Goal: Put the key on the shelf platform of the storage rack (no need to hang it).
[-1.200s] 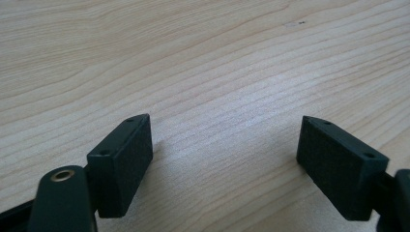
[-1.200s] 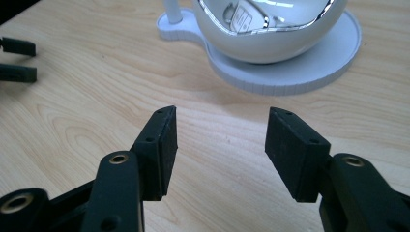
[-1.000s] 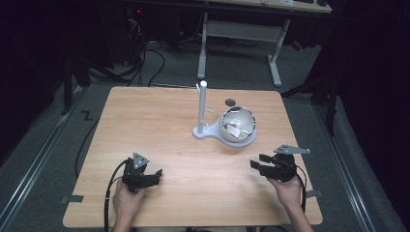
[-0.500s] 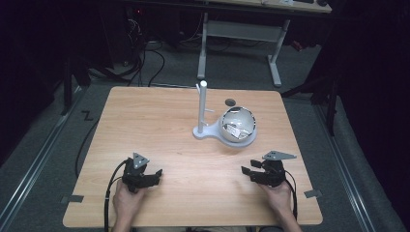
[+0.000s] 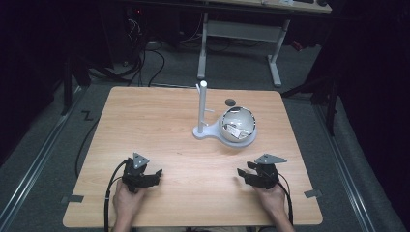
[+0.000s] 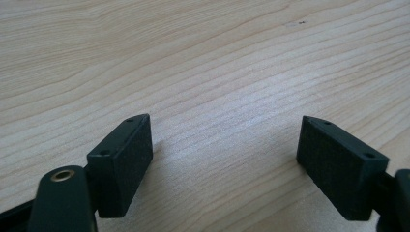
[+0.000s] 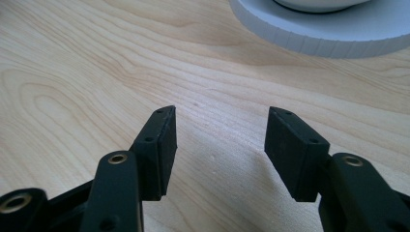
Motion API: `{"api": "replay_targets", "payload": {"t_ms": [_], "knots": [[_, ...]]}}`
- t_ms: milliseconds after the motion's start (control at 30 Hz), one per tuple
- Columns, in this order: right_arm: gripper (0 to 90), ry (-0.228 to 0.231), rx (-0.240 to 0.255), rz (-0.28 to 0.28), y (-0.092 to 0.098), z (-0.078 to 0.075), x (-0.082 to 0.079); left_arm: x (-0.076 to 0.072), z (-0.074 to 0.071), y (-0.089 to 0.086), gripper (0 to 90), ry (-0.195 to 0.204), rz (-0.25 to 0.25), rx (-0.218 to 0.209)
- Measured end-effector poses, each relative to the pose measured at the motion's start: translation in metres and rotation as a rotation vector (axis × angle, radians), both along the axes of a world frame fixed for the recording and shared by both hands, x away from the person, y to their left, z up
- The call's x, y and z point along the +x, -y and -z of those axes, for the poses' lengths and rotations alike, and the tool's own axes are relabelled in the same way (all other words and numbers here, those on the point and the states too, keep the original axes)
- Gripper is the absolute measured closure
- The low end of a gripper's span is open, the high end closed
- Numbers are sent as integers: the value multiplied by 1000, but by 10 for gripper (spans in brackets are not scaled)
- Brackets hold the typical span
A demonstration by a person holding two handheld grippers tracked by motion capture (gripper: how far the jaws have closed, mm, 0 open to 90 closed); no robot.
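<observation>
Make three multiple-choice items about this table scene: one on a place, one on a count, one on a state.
1. Where does the white stand sit on the wooden table?
A. near edge, between the hands
B. far half, right of centre
C. far left corner

2. How many upright posts rise from the stand?
A. one
B. two
C. three

3. How are the jaws of the left gripper and the right gripper?
A. both shut
B. both open, empty
C. one clamps the foil-lined bowl

Key: 1 B, it stands beyond both grippers; 2 A, a single post shows; 3 B, bare wood lies between each pair.
</observation>
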State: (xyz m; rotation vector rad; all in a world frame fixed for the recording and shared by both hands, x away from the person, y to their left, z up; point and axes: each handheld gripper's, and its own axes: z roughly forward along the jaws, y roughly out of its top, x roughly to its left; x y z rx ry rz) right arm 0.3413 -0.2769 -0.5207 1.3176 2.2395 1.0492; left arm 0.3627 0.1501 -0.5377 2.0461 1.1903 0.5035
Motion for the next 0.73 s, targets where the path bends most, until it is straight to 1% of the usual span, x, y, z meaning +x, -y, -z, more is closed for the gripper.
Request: {"api": "replay_targets", "payload": {"t_ms": [167, 233, 367, 567, 733], "knots": [[454, 9, -62, -2, -6, 8, 0, 0, 0, 0, 208, 0, 0, -1], [450, 23, -72, -1, -7, 10, 1, 0, 0, 0, 208, 0, 0, 0], [438, 36, -91, 3, -9, 11, 0, 0, 0, 0, 208, 0, 0, 0], [404, 36, -95, 9, -9, 11, 0, 0, 0, 0, 209, 0, 0, -1], [403, 34, -93, 10, -9, 11, 0, 0, 0, 0, 210, 0, 0, -1]]}}
